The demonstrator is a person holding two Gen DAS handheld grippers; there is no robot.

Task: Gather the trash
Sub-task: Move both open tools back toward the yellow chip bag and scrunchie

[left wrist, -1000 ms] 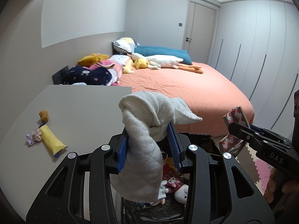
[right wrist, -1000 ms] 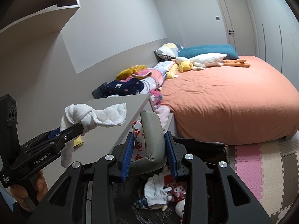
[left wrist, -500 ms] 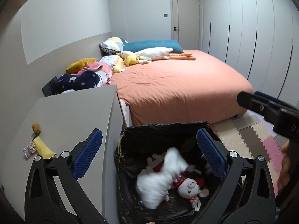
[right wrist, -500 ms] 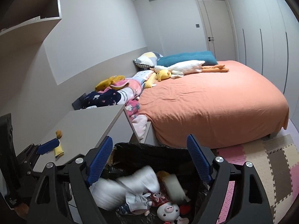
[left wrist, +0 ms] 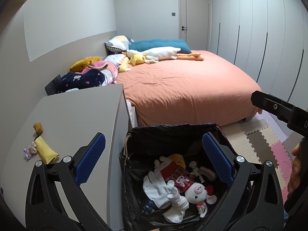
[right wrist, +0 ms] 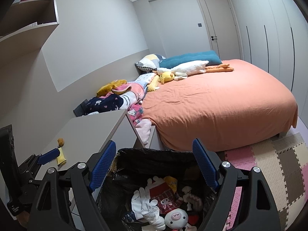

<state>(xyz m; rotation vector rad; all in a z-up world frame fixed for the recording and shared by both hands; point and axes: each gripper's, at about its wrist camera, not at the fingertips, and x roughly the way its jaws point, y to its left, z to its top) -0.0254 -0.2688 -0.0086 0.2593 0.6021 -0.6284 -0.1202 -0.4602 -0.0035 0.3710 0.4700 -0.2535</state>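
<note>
While the bin [left wrist: 173, 132] is being viewed from above by both cameras, its near rim is being cut off by the lower frame edge, and its lower walls are being hidden by the black liner. Deep in the pile, a dark item under the white glove [left wrist: 156, 187] is being left too shadowed to identify. The right gripper [right wrist: 154, 165] is being shown in the left view only as a black bar at the far right, so its jaws are being judged from its own camera. Only one blue pad of the left gripper [left wrist: 154, 157] is being seen in the right view.

Both pairs of jaws are being held wide apart over the bin, with nothing being gripped or touched. Inside the bin, the glove, a white sock [left wrist: 177, 207], a red plaid cloth [left wrist: 177, 175] and a pig toy [left wrist: 196, 192] are lying together. On the desk [left wrist: 77, 115] to the left, a yellow packet [left wrist: 45, 151] is lying beside a small brown lump [left wrist: 38, 128], well apart from the bin.
</note>
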